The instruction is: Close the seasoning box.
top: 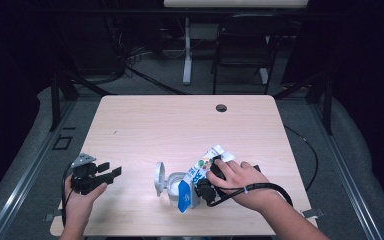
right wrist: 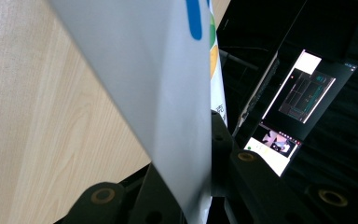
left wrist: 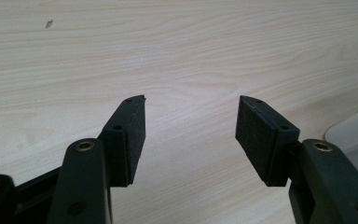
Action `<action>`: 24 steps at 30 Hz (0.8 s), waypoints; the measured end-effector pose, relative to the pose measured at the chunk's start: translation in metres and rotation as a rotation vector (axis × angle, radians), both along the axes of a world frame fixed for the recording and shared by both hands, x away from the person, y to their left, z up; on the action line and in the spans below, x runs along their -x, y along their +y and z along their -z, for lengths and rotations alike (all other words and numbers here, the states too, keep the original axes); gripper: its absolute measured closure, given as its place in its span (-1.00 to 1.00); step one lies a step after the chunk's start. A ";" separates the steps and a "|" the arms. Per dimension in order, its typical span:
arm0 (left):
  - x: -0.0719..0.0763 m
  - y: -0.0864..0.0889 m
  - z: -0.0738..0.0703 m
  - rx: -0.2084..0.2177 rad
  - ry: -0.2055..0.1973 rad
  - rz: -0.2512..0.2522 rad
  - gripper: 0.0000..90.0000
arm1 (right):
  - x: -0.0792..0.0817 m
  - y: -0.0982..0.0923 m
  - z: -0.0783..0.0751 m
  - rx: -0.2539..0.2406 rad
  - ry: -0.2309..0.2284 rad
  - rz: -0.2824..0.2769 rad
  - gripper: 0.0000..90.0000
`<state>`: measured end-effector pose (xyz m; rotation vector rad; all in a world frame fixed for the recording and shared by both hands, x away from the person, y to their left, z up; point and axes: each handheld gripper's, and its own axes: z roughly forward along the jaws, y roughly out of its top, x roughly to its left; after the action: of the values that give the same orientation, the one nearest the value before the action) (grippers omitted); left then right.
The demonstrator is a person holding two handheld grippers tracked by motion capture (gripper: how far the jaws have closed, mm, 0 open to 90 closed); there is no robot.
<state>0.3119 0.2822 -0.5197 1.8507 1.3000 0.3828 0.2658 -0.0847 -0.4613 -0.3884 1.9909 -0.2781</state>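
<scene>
A white and blue pouch with coloured print lies tilted near the table's front, its lower end at a white tub. The tub's round lid stands flipped up on its left side. My right gripper is shut on the pouch, with a hand on top of it. In the right gripper view the pouch's white sheet is pinched between the jaws of my right gripper. My left gripper rests at the front left, open and with nothing in it. In its own view my left gripper stands over bare wood.
The light wooden table has a cable hole at the back. A cable runs off the right edge. A chair and a desk leg stand behind. A lit screen is off to one side.
</scene>
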 end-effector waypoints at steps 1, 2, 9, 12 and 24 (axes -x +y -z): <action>0.000 0.000 0.000 0.000 0.002 0.001 -0.04 | 0.000 0.000 0.000 -0.003 0.001 0.001 0.93; 0.000 0.000 0.000 -0.001 0.004 0.002 -0.04 | 0.000 0.000 0.000 -0.007 0.004 0.003 0.93; 0.000 0.001 0.000 -0.002 0.001 -0.003 -0.04 | -0.001 -0.001 0.001 -0.045 0.024 0.004 0.93; 0.000 0.000 0.000 -0.001 -0.001 -0.004 -0.04 | 0.000 -0.002 0.000 -0.056 0.021 0.012 0.94; 0.001 -0.004 -0.001 -0.003 -0.003 -0.003 -0.04 | 0.002 -0.007 0.003 -0.161 0.093 0.051 0.94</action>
<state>0.3105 0.2785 -0.5186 1.8500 1.3006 0.3887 0.2636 -0.0918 -0.4643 -0.2515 2.1001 -0.1324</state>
